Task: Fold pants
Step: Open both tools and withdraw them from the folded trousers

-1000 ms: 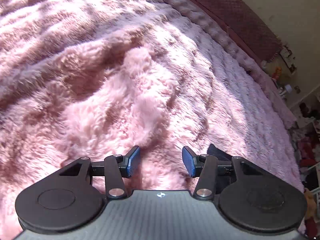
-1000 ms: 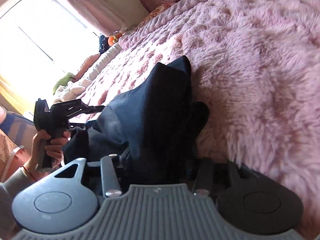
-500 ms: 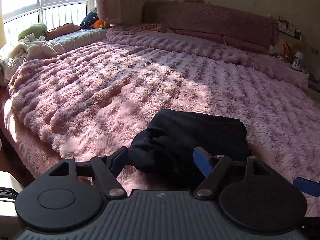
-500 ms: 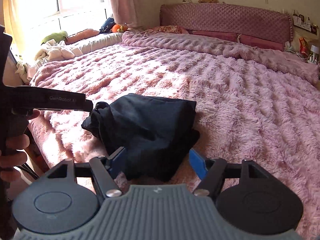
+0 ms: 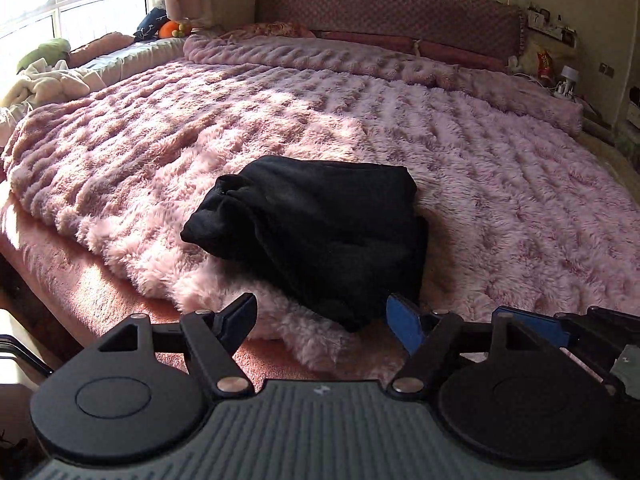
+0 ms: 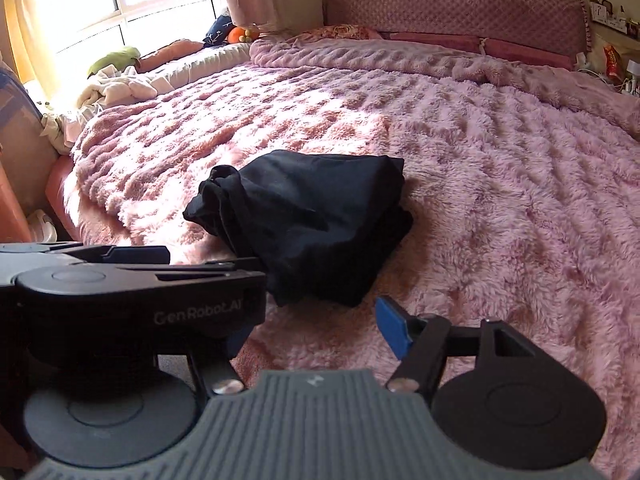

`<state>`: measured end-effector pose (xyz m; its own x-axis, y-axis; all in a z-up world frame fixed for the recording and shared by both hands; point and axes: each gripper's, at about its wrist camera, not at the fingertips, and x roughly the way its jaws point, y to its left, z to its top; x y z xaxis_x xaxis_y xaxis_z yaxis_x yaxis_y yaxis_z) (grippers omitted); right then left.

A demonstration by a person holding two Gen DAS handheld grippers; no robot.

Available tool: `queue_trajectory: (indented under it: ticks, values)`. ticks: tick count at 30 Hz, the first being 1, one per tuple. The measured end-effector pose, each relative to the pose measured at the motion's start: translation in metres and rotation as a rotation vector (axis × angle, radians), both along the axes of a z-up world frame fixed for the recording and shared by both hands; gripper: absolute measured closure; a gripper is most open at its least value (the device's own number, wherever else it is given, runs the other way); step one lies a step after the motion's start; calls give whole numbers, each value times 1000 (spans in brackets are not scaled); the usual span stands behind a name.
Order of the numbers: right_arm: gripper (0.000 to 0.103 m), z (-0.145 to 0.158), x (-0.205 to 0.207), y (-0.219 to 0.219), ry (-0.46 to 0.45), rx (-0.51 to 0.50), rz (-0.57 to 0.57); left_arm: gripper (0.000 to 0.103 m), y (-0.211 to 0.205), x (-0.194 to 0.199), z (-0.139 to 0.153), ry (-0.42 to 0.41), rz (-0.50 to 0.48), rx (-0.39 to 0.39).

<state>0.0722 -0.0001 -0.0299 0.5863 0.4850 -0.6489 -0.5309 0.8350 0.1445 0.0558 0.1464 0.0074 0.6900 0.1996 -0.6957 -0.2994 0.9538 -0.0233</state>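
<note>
The black pants (image 5: pixel 320 232) lie as a folded bundle on the fluffy pink blanket (image 5: pixel 480 152) near the bed's front edge, with a bunched end sticking out to the left. My left gripper (image 5: pixel 322 316) hovers open just short of the bundle, nothing between its fingers. The right gripper (image 6: pixel 316 328) is also drawn back from the pants (image 6: pixel 308 232); its jaws stand wide, closing slightly, with nothing between them. Its left finger is hidden behind the left gripper's body (image 6: pixel 140 292). The right gripper's blue pad (image 5: pixel 528 324) shows at the left view's right edge.
A padded headboard (image 5: pixel 384 4) and pillows stand at the far end of the bed. Loose light clothes (image 5: pixel 48 80) are piled by the window on the left. Small items crowd a stand (image 5: pixel 560 76) at the far right. The bed's front edge (image 5: pixel 120 292) drops off below the left gripper.
The right gripper let go of the pants and pulled back and up. The left gripper lifted off the blanket and opened wider. Both now face the folded bundle from the bed's front.
</note>
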Motion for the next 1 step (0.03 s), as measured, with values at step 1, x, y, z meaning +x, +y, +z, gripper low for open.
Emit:
queue_trajectory:
  ticks: [1]
  values:
    - [41,-1,0,-1,7,0,1,17,-2,-2,0,3,1,-3]
